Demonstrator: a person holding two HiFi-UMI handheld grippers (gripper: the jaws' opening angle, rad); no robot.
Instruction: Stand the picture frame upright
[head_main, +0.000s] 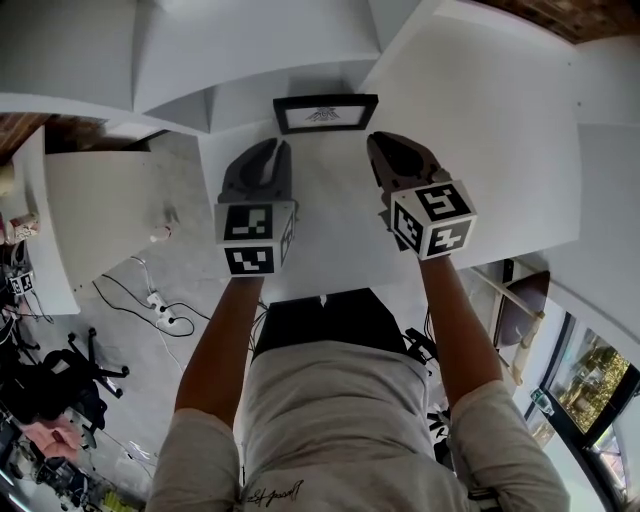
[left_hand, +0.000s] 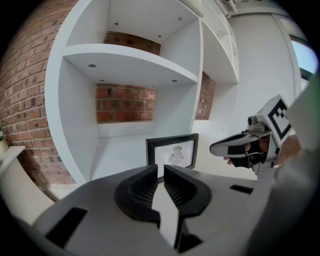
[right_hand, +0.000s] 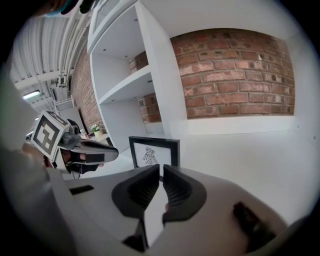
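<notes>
I count one picture frame (head_main: 326, 113). Two tools: the left tool (head_main: 281, 148) and the right tool (head_main: 377, 142). Two marker cubes, one per tool: the left cube (head_main: 255, 237) and the right cube (head_main: 434, 218). One white shelf unit (left_hand: 130, 62). One small potted plant (right_hand: 94, 128). One person (head_main: 330, 400), with two forearms showing.

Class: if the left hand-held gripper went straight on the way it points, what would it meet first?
Probably the frame, standing just beyond the left hand-held gripper; depth is unclear.
</notes>
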